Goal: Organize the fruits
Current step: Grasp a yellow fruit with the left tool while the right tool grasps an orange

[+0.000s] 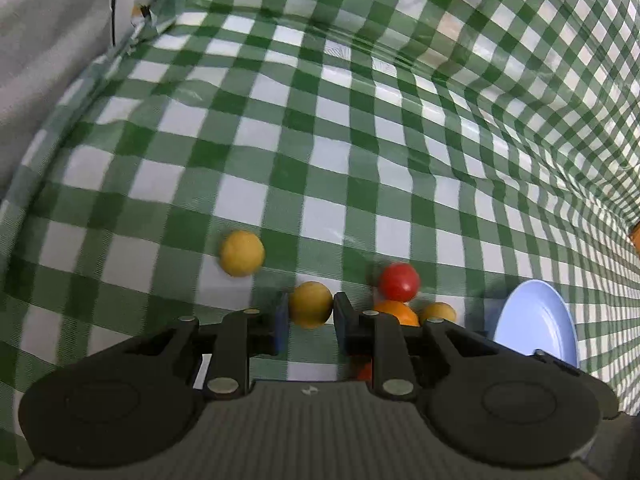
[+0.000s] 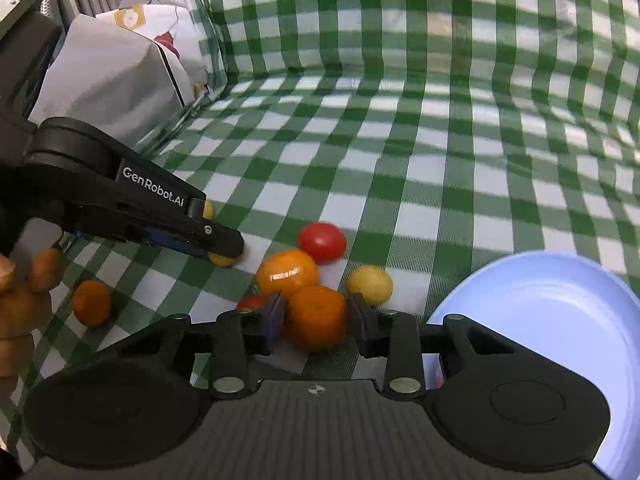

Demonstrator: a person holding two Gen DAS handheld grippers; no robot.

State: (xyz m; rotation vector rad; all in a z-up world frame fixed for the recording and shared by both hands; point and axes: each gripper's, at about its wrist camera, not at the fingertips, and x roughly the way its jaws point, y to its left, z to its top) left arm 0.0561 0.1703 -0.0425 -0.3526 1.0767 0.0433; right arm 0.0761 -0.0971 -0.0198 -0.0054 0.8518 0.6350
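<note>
We judged the sorting barely begun: the blue plate lay bare while our left gripper pinched a yellow fruit and our right gripper's fingers narrowly bracketed an orange mid-surface, other fruits loose nearby.

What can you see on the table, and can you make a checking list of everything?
Surface: green-and-white checked cloth, wrinkled.
Job's things: yellow fruit, another yellow fruit, red tomato, orange, blue plate with nothing on it.
Clutter: white bag at the left edge.
Grippers: left gripper around a yellow fruit; right gripper around an orange, small gaps showing.
Cables: nothing seen.
Surroundings: cloth runs up behind.
</note>
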